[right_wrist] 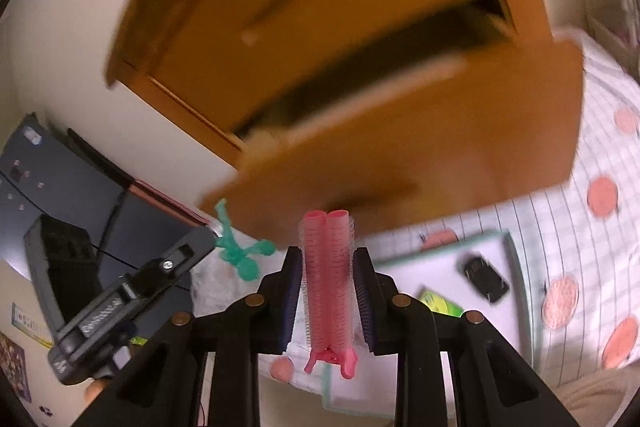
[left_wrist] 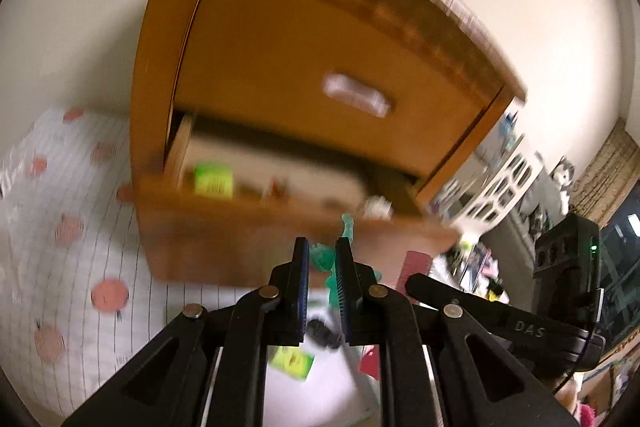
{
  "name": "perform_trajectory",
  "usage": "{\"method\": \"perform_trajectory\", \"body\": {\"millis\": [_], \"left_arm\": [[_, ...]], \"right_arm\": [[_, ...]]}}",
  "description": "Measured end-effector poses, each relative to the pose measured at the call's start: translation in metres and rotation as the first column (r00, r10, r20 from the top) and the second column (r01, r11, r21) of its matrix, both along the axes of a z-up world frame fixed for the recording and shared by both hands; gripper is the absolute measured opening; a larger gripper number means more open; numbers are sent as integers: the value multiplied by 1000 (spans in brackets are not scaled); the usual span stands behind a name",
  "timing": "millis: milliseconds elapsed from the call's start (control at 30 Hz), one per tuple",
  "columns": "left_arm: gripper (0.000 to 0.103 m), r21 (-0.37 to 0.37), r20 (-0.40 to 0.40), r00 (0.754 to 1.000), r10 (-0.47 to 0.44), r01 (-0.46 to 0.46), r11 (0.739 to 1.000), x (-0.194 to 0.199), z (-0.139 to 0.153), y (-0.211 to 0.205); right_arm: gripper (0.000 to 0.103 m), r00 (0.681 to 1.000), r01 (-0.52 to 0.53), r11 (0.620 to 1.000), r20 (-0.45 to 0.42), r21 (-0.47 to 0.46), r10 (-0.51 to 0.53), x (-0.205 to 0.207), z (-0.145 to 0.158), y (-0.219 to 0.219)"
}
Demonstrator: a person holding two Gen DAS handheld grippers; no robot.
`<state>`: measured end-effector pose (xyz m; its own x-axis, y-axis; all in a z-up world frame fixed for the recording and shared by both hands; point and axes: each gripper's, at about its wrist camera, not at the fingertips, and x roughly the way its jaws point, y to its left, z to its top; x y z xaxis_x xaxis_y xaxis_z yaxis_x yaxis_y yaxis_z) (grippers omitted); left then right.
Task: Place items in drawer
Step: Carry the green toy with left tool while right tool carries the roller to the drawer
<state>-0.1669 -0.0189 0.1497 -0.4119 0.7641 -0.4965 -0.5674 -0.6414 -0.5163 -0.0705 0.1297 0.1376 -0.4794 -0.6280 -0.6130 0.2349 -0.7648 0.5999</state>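
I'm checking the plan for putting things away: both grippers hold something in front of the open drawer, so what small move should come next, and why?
Probably carry the right gripper, shut on the pink hair roller clip, forward over the open drawer, whose front edge lies just ahead of it. The left gripper holds its green plastic piece equally close and could follow.

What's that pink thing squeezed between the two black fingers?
A pink hair roller clip, standing upright between the right gripper's pads, shown in the right wrist view. Beyond it hangs the open wooden drawer.
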Motion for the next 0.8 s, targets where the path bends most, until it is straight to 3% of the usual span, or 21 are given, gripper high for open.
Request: {"method": "perform_trajectory", "body": {"millis": [200,367,500,800], "left_arm": [[13,53,-115,993,34,-29,998,-27,53,2],[13,81,-130,990,61,-51,995,-47,66,4],[13,65,-126,989,73,-65,996,-60,62,11],[13,-2,-78,992,99,-100,995,-89,31,22]], "right_arm": [[28,988,1,1000,-156,28,3,-21,85,-9],[28,967,45,996,-255,76,-25,-43,131,-17],[28,964,82,988,-263,128,-46,-63,139,-19],[28,973,134,965,-213,224,-86,-104,109,-21]]}}
